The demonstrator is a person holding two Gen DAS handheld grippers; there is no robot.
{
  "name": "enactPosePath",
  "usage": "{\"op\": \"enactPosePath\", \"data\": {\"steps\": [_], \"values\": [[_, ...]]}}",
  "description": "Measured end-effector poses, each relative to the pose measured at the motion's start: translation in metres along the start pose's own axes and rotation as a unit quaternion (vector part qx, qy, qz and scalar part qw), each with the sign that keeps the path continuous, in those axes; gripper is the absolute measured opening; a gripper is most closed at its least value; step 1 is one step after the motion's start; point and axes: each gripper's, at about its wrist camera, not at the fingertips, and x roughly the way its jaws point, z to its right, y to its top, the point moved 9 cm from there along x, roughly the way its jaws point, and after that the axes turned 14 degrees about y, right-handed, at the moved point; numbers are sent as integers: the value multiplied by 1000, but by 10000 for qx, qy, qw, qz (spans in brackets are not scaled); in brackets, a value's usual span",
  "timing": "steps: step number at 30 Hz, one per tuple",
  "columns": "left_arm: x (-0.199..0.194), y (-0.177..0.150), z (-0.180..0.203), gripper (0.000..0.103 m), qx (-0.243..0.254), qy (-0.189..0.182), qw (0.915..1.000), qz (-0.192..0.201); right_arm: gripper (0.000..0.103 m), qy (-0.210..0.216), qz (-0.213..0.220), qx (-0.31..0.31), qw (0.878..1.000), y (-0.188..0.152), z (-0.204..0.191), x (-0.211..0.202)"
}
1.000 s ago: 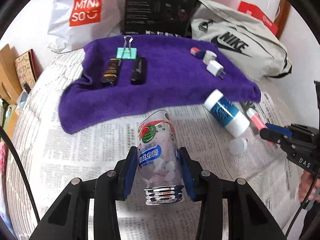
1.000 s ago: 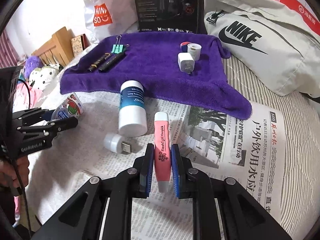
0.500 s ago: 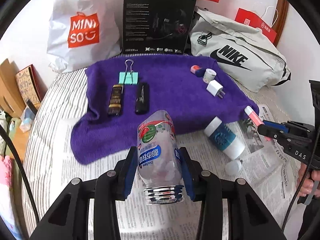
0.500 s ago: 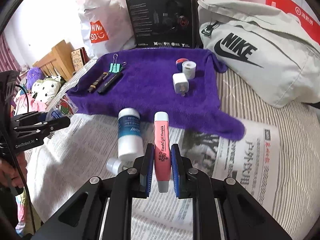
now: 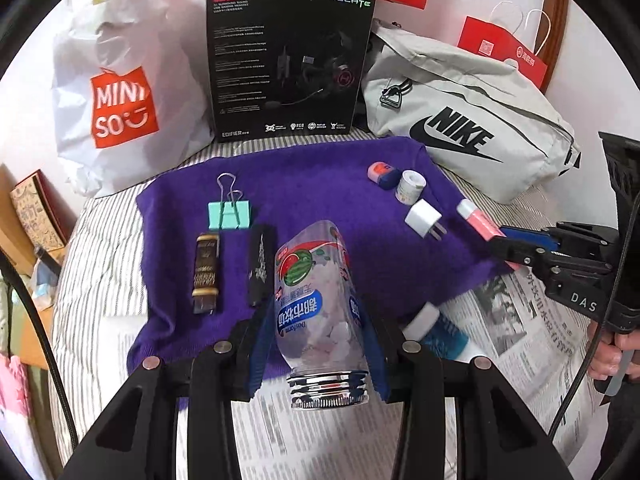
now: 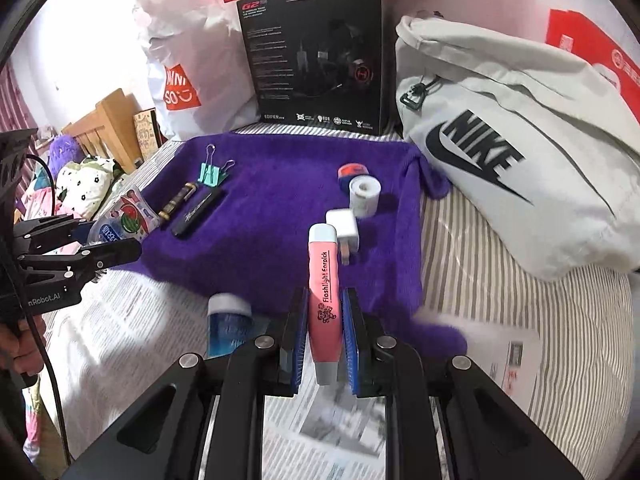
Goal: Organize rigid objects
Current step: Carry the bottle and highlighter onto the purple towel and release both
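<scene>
My left gripper [image 5: 318, 332] is shut on a clear candy bottle [image 5: 318, 292] with a watermelon label and silver threaded neck, held above the front edge of the purple towel [image 5: 320, 184]. My right gripper [image 6: 324, 320] is shut on a pink flashlight earpick [image 6: 323, 280], held over the towel's [image 6: 280, 200] near edge. The earpick also shows in the left wrist view [image 5: 478, 222]. On the towel lie a teal binder clip [image 5: 229, 214], two dark sticks [image 5: 206, 272], an eraser [image 5: 380, 172], a tape roll [image 5: 410, 186] and a white plug [image 5: 424, 218].
A blue-and-white bottle [image 5: 436, 330] lies on newspaper [image 5: 508, 320] in front of the towel. A Miniso bag [image 5: 120, 92], a black headset box [image 5: 288, 64] and a grey Nike bag [image 5: 468, 128] stand behind the towel.
Both grippers have lifted their objects off the newspaper and moved forward toward the purple towel. The blue-and-white bottle stays behind on the newspaper.
</scene>
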Motion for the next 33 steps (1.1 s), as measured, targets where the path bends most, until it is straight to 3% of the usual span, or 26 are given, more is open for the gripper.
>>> {"op": "enactPosePath", "data": {"steps": [10, 17, 30, 33], "values": [[30, 18, -2, 39, -19, -131, 9998, -136, 17, 174, -378, -247, 9988, 29, -10, 48], [51, 25, -3, 39, -202, -296, 9990, -256, 17, 99, -708, -331, 9969, 21, -6, 77], [88, 30, 16, 39, 284, -35, 9987, -429, 17, 84, -901, -330, 9954, 15, 8, 96], [93, 28, 19, 39, 287, -116, 9983, -494, 18, 131, -902, -395, 9951, 14, 7, 96]]}}
